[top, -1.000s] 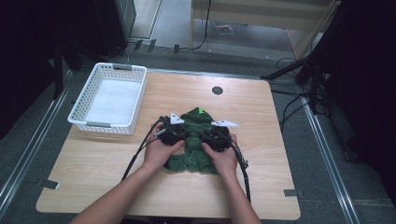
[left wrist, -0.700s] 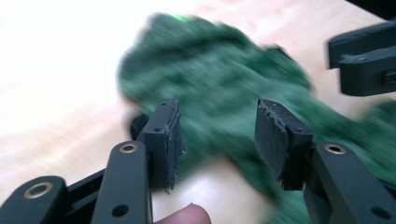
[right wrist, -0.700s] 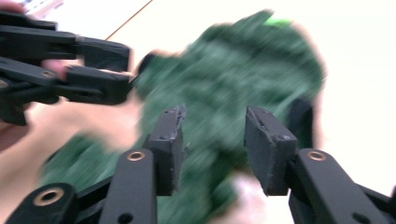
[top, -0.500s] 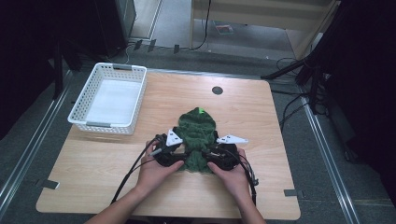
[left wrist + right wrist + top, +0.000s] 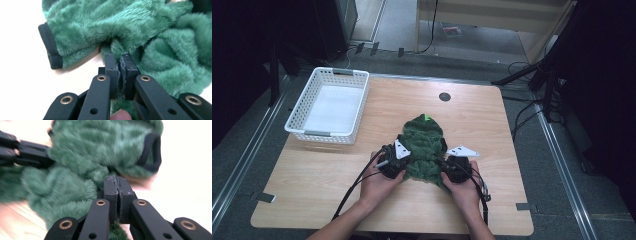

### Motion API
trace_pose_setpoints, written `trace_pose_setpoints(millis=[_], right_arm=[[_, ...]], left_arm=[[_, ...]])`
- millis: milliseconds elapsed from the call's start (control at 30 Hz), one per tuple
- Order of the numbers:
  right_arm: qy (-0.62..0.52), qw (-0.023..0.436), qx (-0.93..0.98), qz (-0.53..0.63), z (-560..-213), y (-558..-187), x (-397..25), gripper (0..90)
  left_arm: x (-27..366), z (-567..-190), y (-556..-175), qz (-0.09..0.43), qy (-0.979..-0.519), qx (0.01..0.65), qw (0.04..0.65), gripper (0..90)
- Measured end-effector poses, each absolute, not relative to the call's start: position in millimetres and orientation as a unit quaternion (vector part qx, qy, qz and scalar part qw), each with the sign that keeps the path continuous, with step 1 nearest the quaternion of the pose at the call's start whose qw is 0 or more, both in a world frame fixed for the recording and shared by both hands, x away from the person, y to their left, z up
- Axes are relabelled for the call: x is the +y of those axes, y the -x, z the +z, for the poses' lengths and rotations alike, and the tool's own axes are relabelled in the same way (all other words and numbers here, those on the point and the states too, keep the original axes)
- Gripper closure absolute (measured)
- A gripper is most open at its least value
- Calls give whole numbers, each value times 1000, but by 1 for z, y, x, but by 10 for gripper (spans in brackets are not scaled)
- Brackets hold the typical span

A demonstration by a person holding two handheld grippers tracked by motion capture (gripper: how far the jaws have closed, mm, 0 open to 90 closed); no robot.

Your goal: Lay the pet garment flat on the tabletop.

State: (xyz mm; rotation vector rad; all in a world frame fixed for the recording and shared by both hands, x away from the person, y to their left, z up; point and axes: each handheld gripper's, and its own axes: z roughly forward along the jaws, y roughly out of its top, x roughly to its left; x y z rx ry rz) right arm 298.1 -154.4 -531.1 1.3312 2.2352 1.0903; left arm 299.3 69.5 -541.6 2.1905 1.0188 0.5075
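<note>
Now I see the wooden surface (image 5: 492, 125) from the high view, with a round dark spot (image 5: 444, 96) near its far edge. On the far left corner stands a white basket (image 5: 304, 132), and its inside looks bare white. Near the middle of the surface, toward my side, lies a green fleece (image 5: 424, 142), crumpled in a heap, with a small bright green mark at its far end. It is well apart from the basket.

My left hand-held gripper (image 5: 121, 65) is clenched on a fold of the fleece at its left side; in the left gripper view I see green pile pinched between the two jaws. A black cuff (image 5: 50, 46) of the fleece lies on the surface just beside. My right hand-held gripper (image 5: 116, 185) is pressed together at the right side of the fleece, and the fabric runs down between its jaws. Another black cuff (image 5: 152, 152) is near it. This view is a little blurred. Black cables (image 5: 357, 185) trail from both toward the near edge.
</note>
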Motion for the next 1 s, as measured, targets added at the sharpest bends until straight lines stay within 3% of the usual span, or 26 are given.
trace_pose_setpoints(millis=[67, 200, 300, 567, 767, 1000], right_arm=[[-467, 150, 784, 379, -538, -299, -155, 870], [-460, 134, 778, 406, -530, -294, -159, 695], [-453, 126, 766, 439, -519, -286, -170, 652], [-462, 115, 758, 446, -519, -257, -200, 636], [-458, 109, 785, 402, -540, -251, -192, 679], [-465, 111, 782, 401, -546, -253, -191, 702]], left_arm=[[70, -543, -298, 188, -836, 381, 347, 831], [79, -535, -295, 183, -819, 390, 378, 568], [99, -526, -288, 162, -798, 407, 413, 509], [129, -541, -263, 121, -804, 409, 416, 507], [132, -546, -252, 88, -813, 387, 426, 547], [139, -551, -248, 75, -805, 385, 445, 532]])
